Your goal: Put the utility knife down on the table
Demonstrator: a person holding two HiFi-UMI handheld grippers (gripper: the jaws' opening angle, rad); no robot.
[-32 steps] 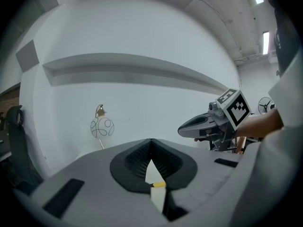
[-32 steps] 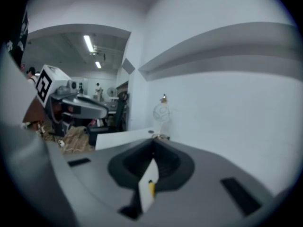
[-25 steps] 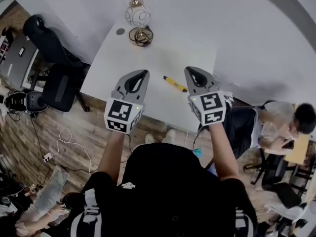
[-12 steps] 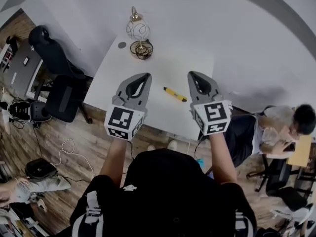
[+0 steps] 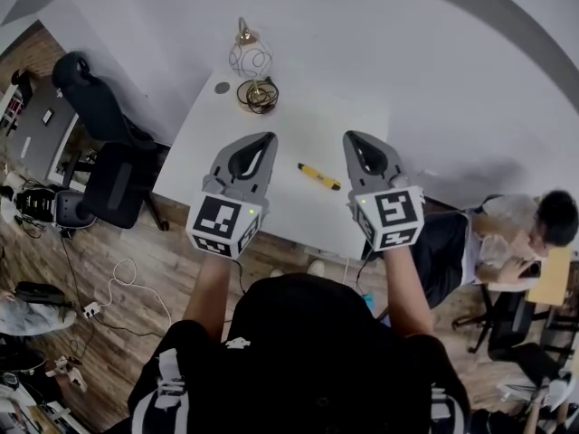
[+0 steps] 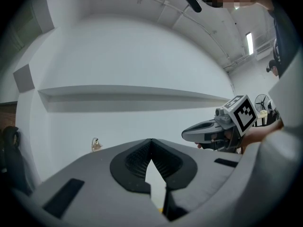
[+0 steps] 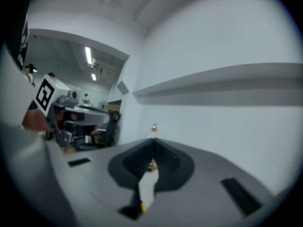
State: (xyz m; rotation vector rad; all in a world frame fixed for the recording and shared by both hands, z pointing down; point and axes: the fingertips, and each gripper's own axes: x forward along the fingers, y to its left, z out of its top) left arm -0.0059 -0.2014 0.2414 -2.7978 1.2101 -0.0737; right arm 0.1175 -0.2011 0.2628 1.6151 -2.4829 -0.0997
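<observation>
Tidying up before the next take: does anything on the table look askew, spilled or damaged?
Nothing stands out. The knife lies flat on the table, slanted to its edges; the wire ornament stands upright at the far end. No spill or damage shows.

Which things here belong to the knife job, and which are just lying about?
Job: utility knife, lying on the table; left tool and right tool, both shut and empty.
Lying about: wire ornament, grey disc, office chair.
</observation>
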